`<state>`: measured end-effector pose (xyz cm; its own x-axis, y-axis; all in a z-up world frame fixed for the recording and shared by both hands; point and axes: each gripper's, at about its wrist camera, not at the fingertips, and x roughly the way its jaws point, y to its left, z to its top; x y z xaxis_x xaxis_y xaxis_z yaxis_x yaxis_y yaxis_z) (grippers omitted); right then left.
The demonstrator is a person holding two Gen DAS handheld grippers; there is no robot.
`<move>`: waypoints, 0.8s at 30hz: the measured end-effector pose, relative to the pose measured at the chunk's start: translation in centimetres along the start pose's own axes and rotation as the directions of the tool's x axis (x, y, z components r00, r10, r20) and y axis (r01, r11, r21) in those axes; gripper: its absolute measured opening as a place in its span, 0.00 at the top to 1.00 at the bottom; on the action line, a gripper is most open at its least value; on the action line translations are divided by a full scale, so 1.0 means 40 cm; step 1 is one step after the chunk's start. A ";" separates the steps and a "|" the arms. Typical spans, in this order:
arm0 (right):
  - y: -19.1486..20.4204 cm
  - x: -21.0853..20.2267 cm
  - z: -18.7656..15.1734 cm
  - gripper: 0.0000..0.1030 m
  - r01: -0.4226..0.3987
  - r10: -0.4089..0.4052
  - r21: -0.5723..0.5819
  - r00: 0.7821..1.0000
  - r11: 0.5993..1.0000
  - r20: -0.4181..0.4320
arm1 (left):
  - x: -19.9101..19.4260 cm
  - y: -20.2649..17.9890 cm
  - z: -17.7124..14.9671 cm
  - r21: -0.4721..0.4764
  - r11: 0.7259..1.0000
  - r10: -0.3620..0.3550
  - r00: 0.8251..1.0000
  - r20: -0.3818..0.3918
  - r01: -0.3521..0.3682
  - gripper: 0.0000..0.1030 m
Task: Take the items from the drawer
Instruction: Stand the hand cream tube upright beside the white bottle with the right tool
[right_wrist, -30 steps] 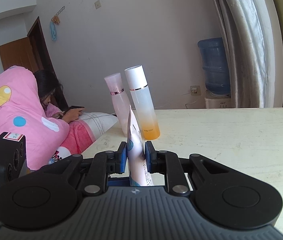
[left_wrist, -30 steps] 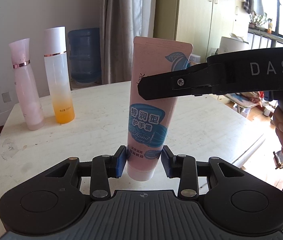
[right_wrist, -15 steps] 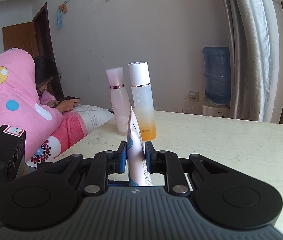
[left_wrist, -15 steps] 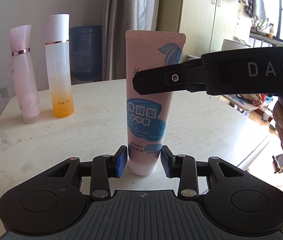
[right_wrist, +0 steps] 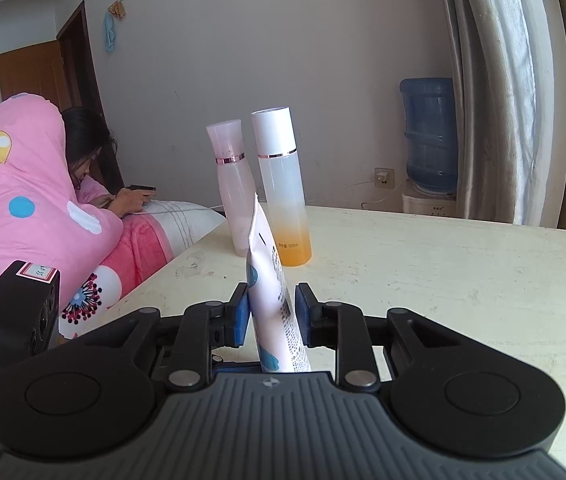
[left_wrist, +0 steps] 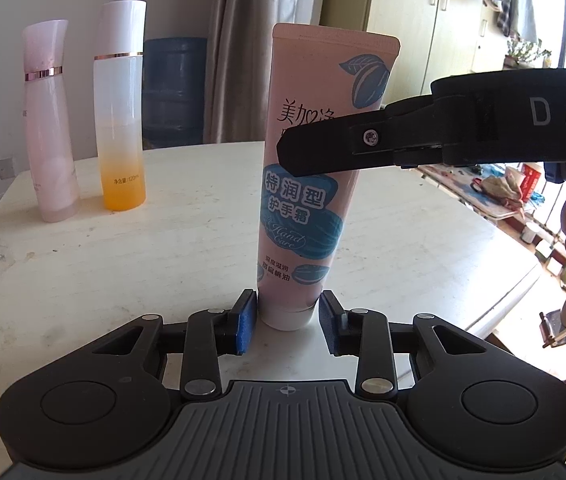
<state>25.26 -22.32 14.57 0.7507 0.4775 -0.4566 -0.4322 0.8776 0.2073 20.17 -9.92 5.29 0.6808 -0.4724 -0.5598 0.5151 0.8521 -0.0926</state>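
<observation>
Hand cream in a pink squeeze tube with blue leaf print [left_wrist: 303, 200] stands upright on its white cap on the off-white table [left_wrist: 83, 280], near the table's front edge as the left wrist camera shows it. The left gripper [left_wrist: 287, 322] brackets the cap: its left blue pad touches the tube's base, while a small gap shows at the right pad, so the grip reads as loose rather than clamped. The right gripper [right_wrist: 271, 314] reaches across the tube's upper half; its jaws have just been opening, and both blue pads now stand clear of the flattened tube between them. Toward the far left corner stand a tall pale-pink bottle [left_wrist: 49, 136] and a frosted bottle with white cap and orange base [left_wrist: 121, 120], just beside each other.
</observation>
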 end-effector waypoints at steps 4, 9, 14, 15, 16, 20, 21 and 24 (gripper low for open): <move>0.000 0.009 -0.009 0.73 0.006 -0.006 0.002 1.000 1.000 -0.014 | 0.003 0.000 -0.003 0.005 1.000 0.001 1.000 0.002 -0.001 0.66; -0.005 0.034 -0.025 0.68 0.017 -0.017 0.009 0.999 1.000 -0.049 | 0.007 0.000 -0.005 0.013 1.000 0.003 1.000 0.003 -0.003 0.66; -0.008 0.066 -0.043 0.66 0.027 -0.026 0.007 0.996 1.000 -0.089 | 0.005 -0.003 -0.007 0.021 1.000 0.008 1.000 0.005 -0.008 0.66; -0.009 0.073 -0.047 0.66 0.030 -0.029 0.006 0.995 1.000 -0.098 | 0.005 -0.003 -0.007 0.022 1.000 0.008 1.000 0.005 -0.008 0.66; -0.009 0.078 -0.051 0.66 0.031 -0.031 0.006 0.994 0.999 -0.106 | 0.005 -0.004 -0.008 0.023 1.000 0.009 1.000 0.006 -0.009 0.66; -0.008 0.092 -0.061 0.65 0.038 -0.037 0.003 0.991 0.999 -0.130 | 0.006 -0.007 -0.010 0.037 0.999 0.014 1.000 0.010 -0.014 0.66; -0.008 0.094 -0.063 0.65 0.040 -0.039 0.002 0.990 0.999 -0.135 | 0.007 -0.007 -0.010 0.040 0.999 0.015 1.000 0.010 -0.015 0.67; -0.006 0.098 -0.067 0.64 0.044 -0.044 0.000 0.988 0.999 -0.148 | 0.005 -0.006 -0.011 0.044 0.999 0.014 1.000 0.012 -0.014 0.67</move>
<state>26.94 -20.77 10.41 0.6869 0.4273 -0.5879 -0.3983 0.8979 0.1873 19.95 -10.14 4.82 0.6940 -0.4634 -0.5510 0.5279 0.8479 -0.0483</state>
